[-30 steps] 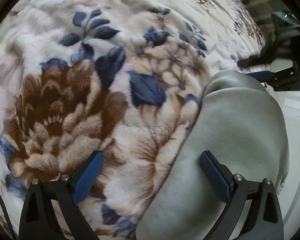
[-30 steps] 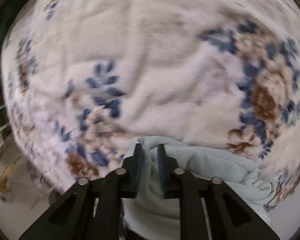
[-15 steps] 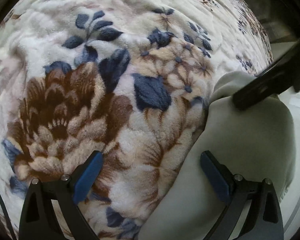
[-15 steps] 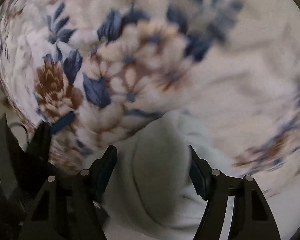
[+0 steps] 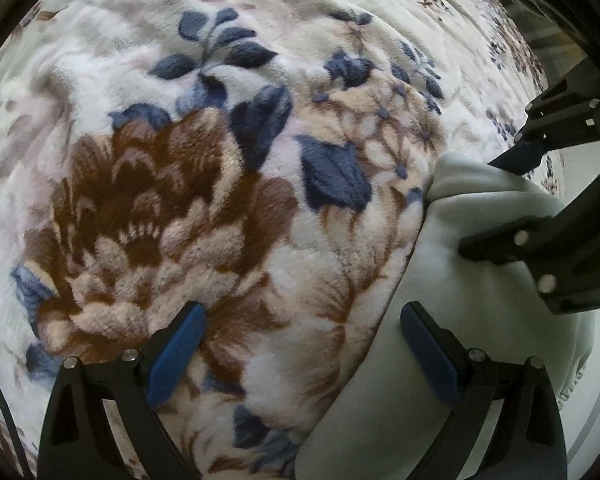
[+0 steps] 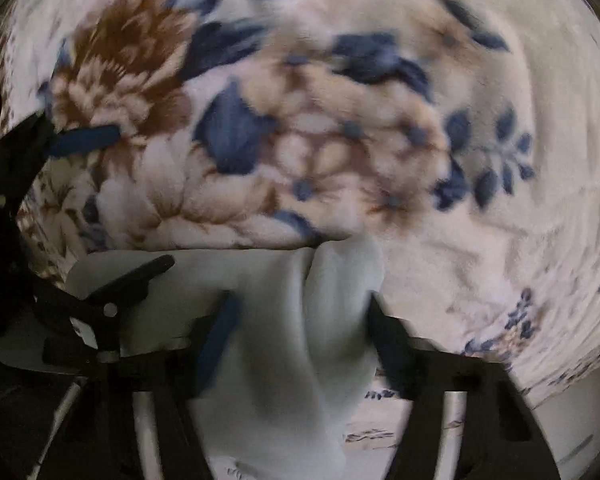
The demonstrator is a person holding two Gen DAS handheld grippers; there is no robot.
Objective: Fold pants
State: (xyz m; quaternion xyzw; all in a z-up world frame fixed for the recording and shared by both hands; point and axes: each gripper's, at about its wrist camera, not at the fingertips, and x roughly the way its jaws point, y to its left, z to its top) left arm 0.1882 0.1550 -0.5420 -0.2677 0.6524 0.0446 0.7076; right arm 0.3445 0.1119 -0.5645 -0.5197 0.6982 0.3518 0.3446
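Floral blanket point(image 5: 228, 208) unchanged; right hand-held gripper point(image 6: 300, 320), earlier clamped, now closing around pants point(image 6: 300, 340).

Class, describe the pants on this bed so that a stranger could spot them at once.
Start from the fluffy floral blanket with its brown and navy blooms. At its edge lies a bundle of pants. Unlike the patterned blanket, they are plain, smooth and pale grey-green.

Pants point(image 5: 472, 280) on blanket point(image 5: 180, 160), right edge
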